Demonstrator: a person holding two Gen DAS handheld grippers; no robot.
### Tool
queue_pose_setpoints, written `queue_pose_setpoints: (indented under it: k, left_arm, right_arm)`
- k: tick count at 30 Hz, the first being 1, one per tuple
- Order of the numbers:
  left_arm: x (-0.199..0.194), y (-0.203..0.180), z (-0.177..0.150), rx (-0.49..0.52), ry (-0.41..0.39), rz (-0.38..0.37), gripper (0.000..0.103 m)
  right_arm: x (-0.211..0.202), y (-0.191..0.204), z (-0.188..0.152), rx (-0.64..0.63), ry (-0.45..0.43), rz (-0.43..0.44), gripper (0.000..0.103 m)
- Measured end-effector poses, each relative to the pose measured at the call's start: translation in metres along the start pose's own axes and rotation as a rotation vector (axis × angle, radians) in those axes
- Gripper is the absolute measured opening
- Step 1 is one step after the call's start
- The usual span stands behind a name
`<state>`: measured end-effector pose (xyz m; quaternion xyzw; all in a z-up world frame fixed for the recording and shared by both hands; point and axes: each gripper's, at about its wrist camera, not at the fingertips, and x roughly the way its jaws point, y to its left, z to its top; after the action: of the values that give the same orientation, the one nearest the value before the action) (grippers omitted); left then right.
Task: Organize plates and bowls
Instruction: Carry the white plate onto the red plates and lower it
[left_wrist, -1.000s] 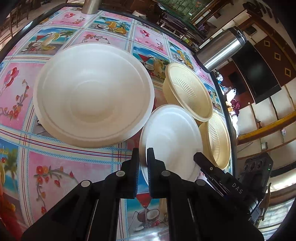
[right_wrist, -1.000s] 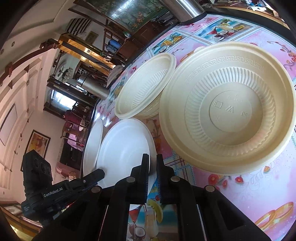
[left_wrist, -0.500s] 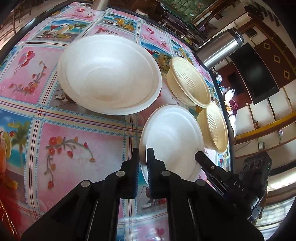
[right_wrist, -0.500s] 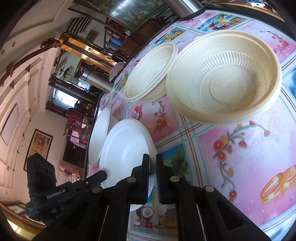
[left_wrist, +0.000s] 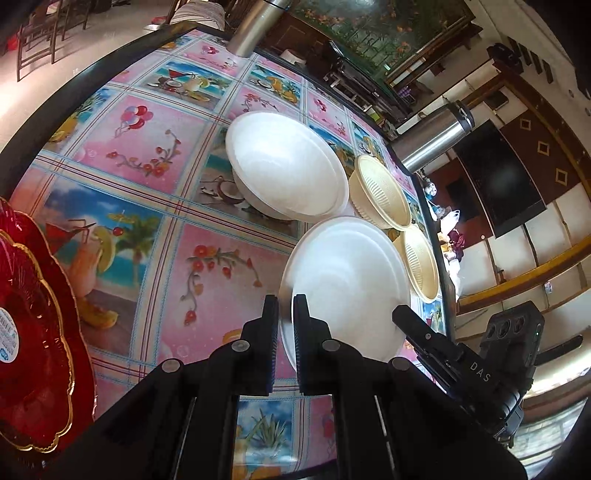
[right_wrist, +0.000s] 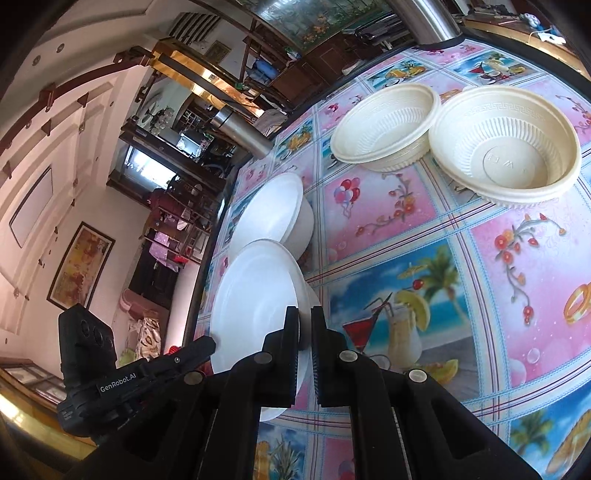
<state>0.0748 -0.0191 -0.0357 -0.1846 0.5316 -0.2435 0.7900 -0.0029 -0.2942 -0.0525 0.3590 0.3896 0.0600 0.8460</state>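
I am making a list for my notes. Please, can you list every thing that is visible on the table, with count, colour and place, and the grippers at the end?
held white bowl: 1, white, gripped at its rim on two sides.
white bowl on table: 1, white, beyond the held one.
cream bowls: 2, cream, ribbed, side by side on the cloth.
red plate: 1, red with gold rim, left edge of the left wrist view.
steel flasks: 2, silver, at the table edge.
tablecloth: 1, pink and blue pictures.
left gripper: 1, black, shut on the bowl rim.
right gripper: 1, black, shut on the opposite rim.

white bowl (left_wrist: 343, 273) – matt foam | cream bowls (right_wrist: 506, 155) – ribbed plastic
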Motion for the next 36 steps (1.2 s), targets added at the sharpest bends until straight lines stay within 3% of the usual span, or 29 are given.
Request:
queue_pose_setpoints:
  k: [8,19,28,36]
  left_arm:
    - [-0.061,0.033,-0.009,-0.019,-0.097,0.021,0.006]
    - [-0.158,0.107,-0.040,-0.078,-0.233,0.191,0.006]
    - [-0.146,0.170,-0.056,-0.196,-0.169,0.257,0.006]
    - [-0.133,0.182,-0.055,-0.190,-0.132,0.305,0.006]
  right_arm:
    - [0.008,0.051,-0.016,-0.089,0.024,0.015,0.007]
    - [0.064,0.168,-0.069,-0.297,0.177,0.099,0.007]
    - [0.128,0.200,-0.125,-0.375,0.333,0.073,0.007]
    - [0.155,0.198,-0.140,-0.394,0.383,0.026,0.007]
